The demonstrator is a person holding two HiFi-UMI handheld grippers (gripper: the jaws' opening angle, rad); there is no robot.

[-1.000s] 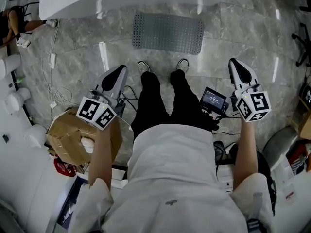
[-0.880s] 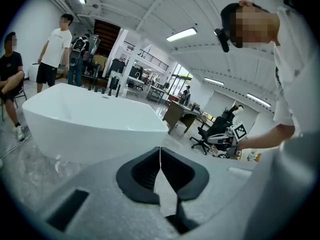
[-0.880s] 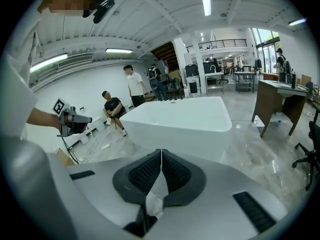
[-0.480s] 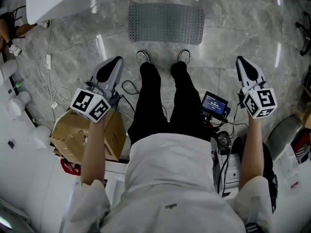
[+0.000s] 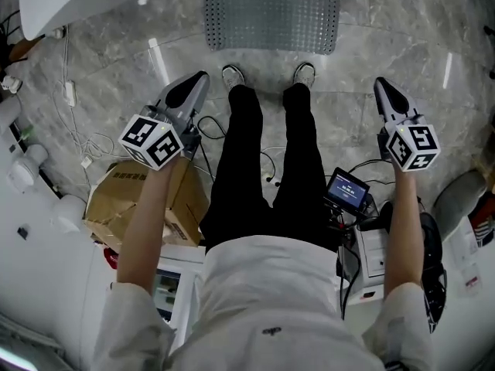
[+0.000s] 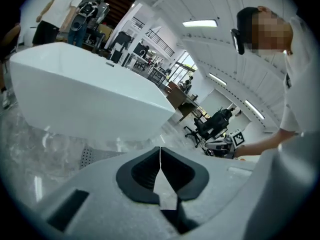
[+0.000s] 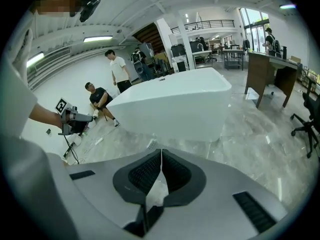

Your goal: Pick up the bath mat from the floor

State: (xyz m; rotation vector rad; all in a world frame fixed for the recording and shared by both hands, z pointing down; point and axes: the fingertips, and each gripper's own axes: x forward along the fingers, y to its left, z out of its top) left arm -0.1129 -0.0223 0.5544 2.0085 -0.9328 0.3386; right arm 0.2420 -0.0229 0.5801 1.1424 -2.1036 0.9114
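Note:
The grey perforated bath mat [image 5: 271,18] lies flat on the marble floor just beyond the person's shoes, beside the white bathtub [image 5: 69,2]. My left gripper [image 5: 203,77] is shut and empty, held to the left of the legs, short of the mat's near left corner. My right gripper [image 5: 379,85] is also shut and empty, out to the right of the legs and nearer than the mat. In the left gripper view a strip of the mat [image 6: 86,155] shows past the closed left gripper [image 6: 160,149] under the tub [image 6: 85,96]. In the right gripper view the right gripper [image 7: 161,153] faces the tub [image 7: 175,106].
A crumpled cardboard box [image 5: 135,207] sits at my left, a small screen device [image 5: 346,193] with cables at my right. Cords [image 5: 77,122] trail over the floor at the left. People [image 7: 117,69] stand and sit beyond the tub; an office chair [image 7: 307,124] is at the right.
Both grippers have dropped lower and the head has leaned forward, so the mat and tub have slid toward the top of the head view. Both stay shut.

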